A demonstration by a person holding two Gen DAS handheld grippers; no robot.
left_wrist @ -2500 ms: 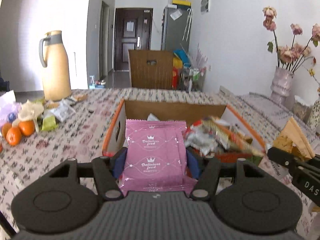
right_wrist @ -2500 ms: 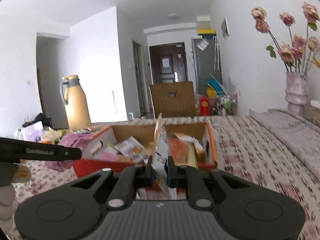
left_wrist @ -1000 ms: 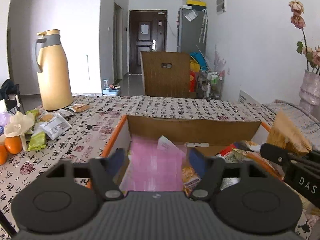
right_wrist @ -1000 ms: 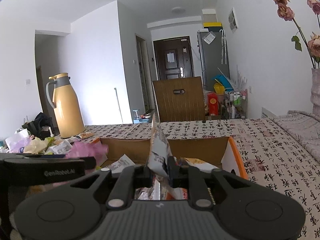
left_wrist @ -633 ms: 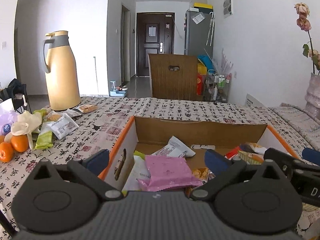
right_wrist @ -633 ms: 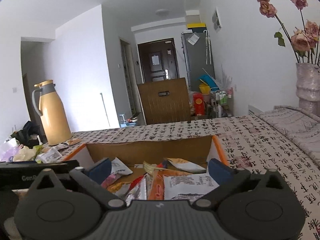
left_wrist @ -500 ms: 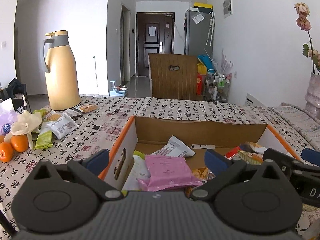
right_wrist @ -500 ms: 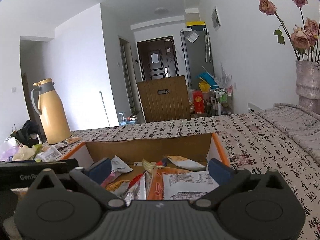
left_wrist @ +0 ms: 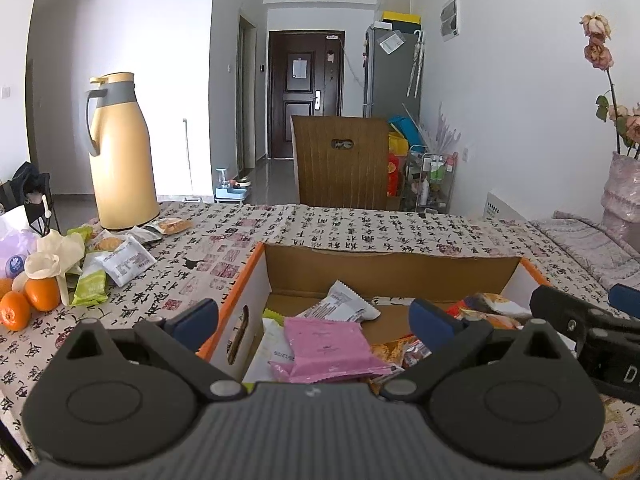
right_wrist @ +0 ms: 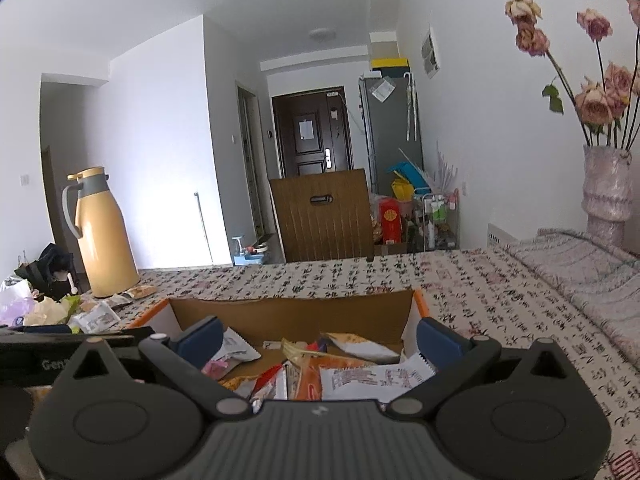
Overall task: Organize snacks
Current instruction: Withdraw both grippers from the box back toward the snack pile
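Several snack packets lie in the box, a pink packet plain only from the left view, while both the left gripper and right gripper hang spread wide and empty above it, more packets and oranges showing leftward on the table.

The patterned table bears a cardboard box, flask, 2 oranges.
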